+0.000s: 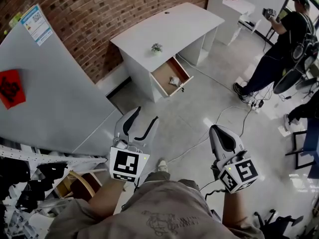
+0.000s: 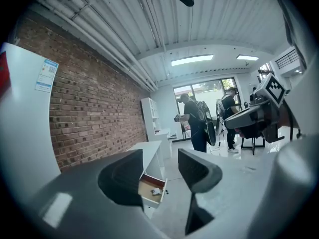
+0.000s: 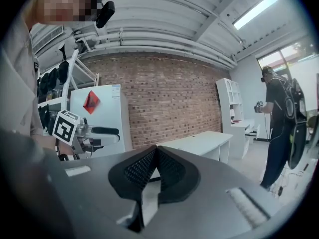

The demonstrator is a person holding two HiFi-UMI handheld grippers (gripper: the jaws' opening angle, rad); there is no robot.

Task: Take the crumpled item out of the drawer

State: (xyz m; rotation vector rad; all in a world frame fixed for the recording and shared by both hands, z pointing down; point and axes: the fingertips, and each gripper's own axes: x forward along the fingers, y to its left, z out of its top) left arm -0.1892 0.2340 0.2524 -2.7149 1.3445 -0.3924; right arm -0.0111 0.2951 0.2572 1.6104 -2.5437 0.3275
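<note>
Pale crumpled item (image 1: 174, 81) lies in the open drawer (image 1: 163, 75) (brown inside), near its front

Rough, matt red brick on the wall (image 1: 124, 14) along the top. The worktop (image 1: 169, 26) below it is smooth and white, with a low sheen. Its drawer (image 1: 164, 76) shows a brown, wood-look bottom, and the crumpled item (image 1: 174, 81) in there is pale and creased, paper by the look of it. The floor (image 1: 184, 118) is pale, polished and glossy with reflections. Left claw (image 1: 146, 116): smooth shiny white shell, dark matt inner faces. Right claw (image 1: 217, 129): the pads (image 3: 139, 171) are black, finely ribbed and matt.
</note>
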